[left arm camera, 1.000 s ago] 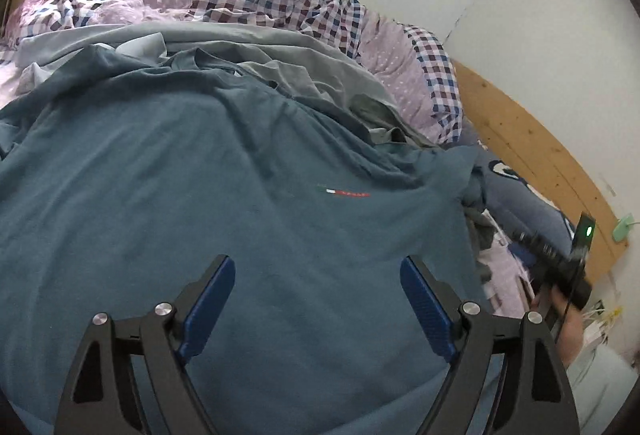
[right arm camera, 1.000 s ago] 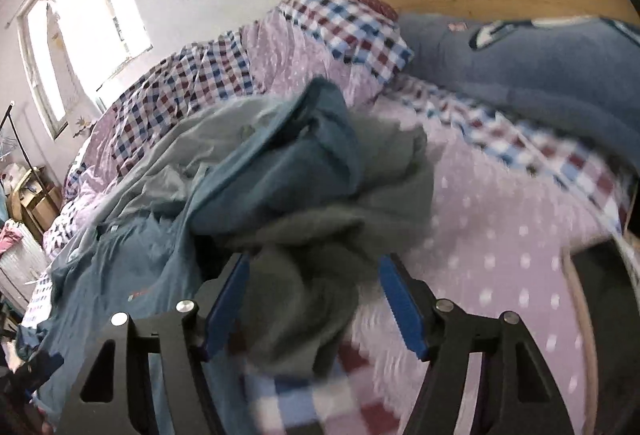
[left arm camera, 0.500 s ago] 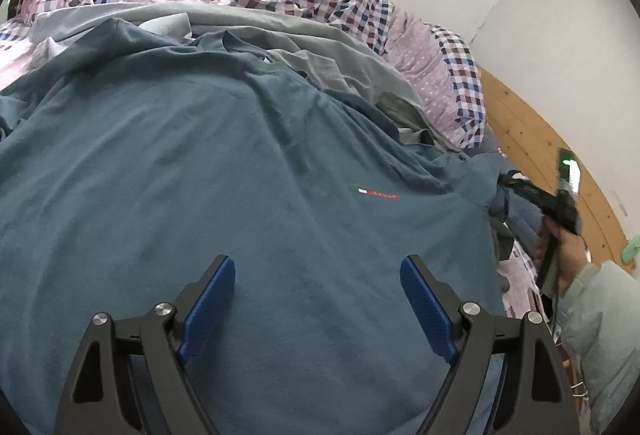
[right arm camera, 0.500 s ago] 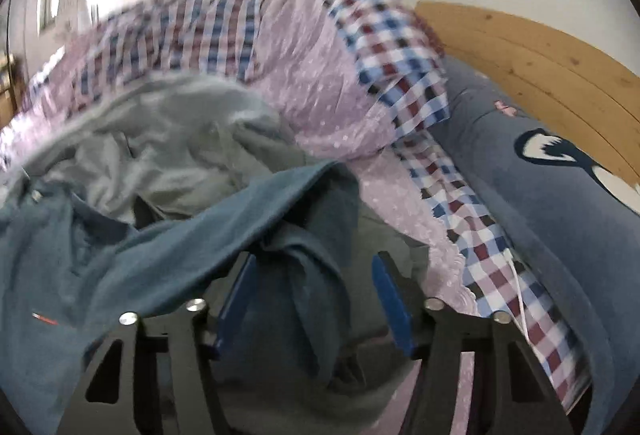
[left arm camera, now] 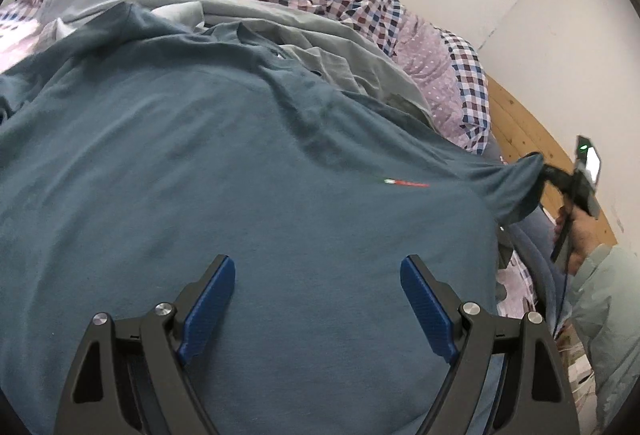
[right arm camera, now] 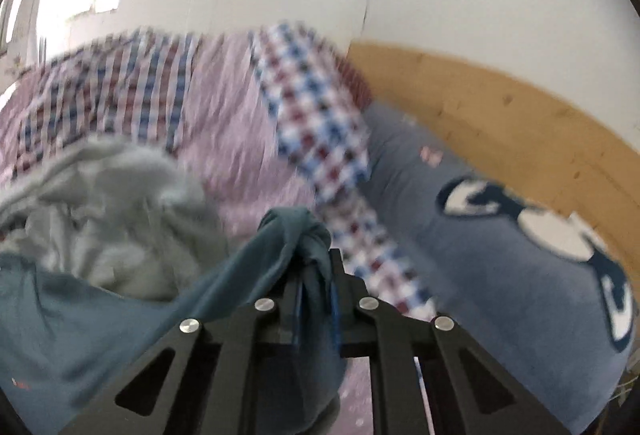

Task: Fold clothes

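- Teal cotton T-shirt [left arm camera: 224, 163]: right gripper [right arm camera: 314, 277] has just clamped its sleeve, lifting it clear for spreading.
- Left gripper [left arm camera: 316, 299] hovers released above.

Black left gripper [left arm camera: 316, 307], blue ribbed fingers [left arm camera: 208, 309], silver screws, pale green sleeve [left arm camera: 608, 307]

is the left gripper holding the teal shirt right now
No, the left gripper hangs with its jaws wide apart above the teal shirt, pinching no cloth.

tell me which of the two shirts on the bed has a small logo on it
The teal-blue cotton t-shirt, with a small red-and-white chest logo. The pale grey shirt bunched behind it shows none.
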A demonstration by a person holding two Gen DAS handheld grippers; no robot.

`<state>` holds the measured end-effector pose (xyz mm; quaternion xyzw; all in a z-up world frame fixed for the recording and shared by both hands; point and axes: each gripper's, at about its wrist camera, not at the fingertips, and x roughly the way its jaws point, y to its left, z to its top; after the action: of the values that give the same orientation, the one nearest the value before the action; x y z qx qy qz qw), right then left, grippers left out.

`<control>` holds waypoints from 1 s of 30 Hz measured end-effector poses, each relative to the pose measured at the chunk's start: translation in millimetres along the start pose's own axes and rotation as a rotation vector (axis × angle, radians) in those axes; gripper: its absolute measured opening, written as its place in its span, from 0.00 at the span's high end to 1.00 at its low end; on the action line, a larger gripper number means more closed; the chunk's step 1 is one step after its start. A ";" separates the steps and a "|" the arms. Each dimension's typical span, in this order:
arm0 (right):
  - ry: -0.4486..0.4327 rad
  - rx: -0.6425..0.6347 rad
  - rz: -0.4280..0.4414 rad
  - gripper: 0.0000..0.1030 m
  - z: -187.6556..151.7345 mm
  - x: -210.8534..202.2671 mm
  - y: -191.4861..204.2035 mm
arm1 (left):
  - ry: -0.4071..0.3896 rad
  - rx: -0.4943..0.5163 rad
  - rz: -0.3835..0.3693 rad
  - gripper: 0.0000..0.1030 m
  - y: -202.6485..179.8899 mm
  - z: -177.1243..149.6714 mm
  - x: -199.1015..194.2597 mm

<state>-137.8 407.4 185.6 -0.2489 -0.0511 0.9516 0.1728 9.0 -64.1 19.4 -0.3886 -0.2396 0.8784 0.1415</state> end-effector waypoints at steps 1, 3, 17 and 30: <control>-0.061 -0.005 0.018 0.91 9.0 -14.2 6.6 | -0.002 -0.004 -0.001 0.15 0.7 0.3 -0.5; -0.173 -0.077 0.082 0.90 22.1 -45.2 35.9 | -0.003 -0.011 -0.005 0.15 1.3 1.1 -1.6; -0.270 -1.217 0.608 0.87 -177.5 -164.5 324.0 | -0.132 -0.307 -0.089 0.15 57.3 31.9 -39.8; 0.045 -0.838 0.702 0.23 -177.8 -182.6 264.2 | -0.077 -0.392 -0.104 0.15 74.2 34.2 -33.8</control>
<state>18.5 97.7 65.6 -0.3187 -0.3361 0.8447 -0.2682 1.0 -152.0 20.8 -0.3616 -0.4309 0.8208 0.0992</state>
